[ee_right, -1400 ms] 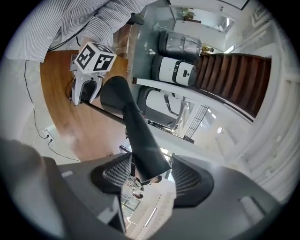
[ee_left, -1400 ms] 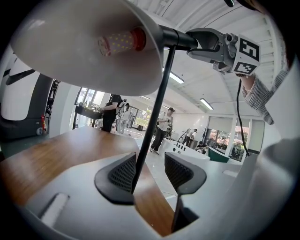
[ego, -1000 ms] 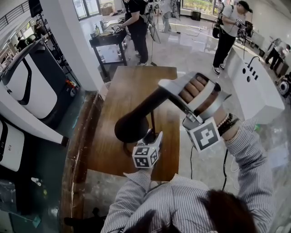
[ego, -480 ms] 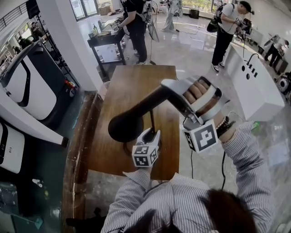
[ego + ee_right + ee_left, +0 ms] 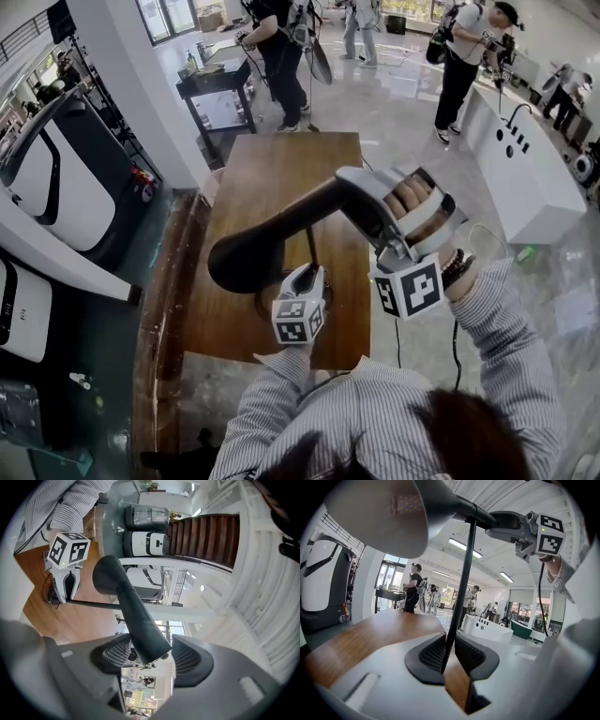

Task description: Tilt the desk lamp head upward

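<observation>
A dark desk lamp stands on the wooden table (image 5: 272, 178). Its cone-shaped head (image 5: 246, 260) points left, with the wide end out over the table. My right gripper (image 5: 354, 192) is shut on the narrow rear end of the lamp head (image 5: 140, 630), which lies between both pads. My left gripper (image 5: 304, 275) sits below the head at the thin upright pole (image 5: 312, 246). Its jaws have just been closing, and the pads now press on the pole (image 5: 457, 620) between them. In the left gripper view the lamp head (image 5: 389, 513) hangs overhead.
The table's near edge lies just under my left gripper. A black cable (image 5: 396, 328) hangs off the right side. A white counter (image 5: 525, 178) stands to the right, white machines (image 5: 56, 178) to the left, and people (image 5: 281, 56) by a black table (image 5: 220, 80) behind.
The lamp head's wide end has swung to the left in the head view. My right gripper has rolled with it and its marker cube has shifted slightly down and left. The left gripper stays put.
</observation>
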A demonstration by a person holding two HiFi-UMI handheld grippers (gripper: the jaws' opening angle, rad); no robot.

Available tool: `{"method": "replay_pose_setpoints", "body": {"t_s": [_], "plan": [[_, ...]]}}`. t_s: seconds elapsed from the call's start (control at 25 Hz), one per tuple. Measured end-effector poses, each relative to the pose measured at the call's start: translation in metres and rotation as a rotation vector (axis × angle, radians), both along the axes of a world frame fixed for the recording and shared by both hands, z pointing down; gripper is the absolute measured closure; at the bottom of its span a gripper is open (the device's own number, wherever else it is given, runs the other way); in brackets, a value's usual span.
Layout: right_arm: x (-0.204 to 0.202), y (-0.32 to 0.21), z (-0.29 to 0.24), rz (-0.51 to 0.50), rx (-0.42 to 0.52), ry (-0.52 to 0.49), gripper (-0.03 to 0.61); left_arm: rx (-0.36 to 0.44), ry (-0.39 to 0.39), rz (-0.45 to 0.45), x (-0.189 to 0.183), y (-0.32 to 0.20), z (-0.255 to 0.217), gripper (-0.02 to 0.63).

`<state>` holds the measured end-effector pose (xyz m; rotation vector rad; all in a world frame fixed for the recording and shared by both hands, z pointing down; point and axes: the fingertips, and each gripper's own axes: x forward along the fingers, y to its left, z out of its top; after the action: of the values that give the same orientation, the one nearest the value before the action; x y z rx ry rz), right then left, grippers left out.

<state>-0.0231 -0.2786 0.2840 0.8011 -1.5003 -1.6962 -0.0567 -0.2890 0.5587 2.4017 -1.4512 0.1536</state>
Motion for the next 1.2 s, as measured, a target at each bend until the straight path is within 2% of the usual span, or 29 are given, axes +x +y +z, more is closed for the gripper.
{"method": "replay_pose_setpoints", "body": {"t_s": [0.32,0.64,0.84,1.2], "plan": [[0.005,-0.002,0.006,0.031,-0.056,-0.173,0.321,0.004,0.002,0.009,-0.002,-0.002,-0.002,0.551],[0.011,-0.003,0.017,0.053,-0.114,-0.391,0.32,0.001,0.013,0.032,-0.002,-0.001,-0.002,0.551],[0.013,-0.003,0.025,0.048,-0.175,-0.535,0.321,0.0,0.009,0.038,-0.002,-0.002,-0.001,0.551],[0.014,-0.001,0.037,0.062,-0.286,-0.71,0.322,0.002,0.008,0.048,-0.002,-0.001,-0.003,0.551]]}}
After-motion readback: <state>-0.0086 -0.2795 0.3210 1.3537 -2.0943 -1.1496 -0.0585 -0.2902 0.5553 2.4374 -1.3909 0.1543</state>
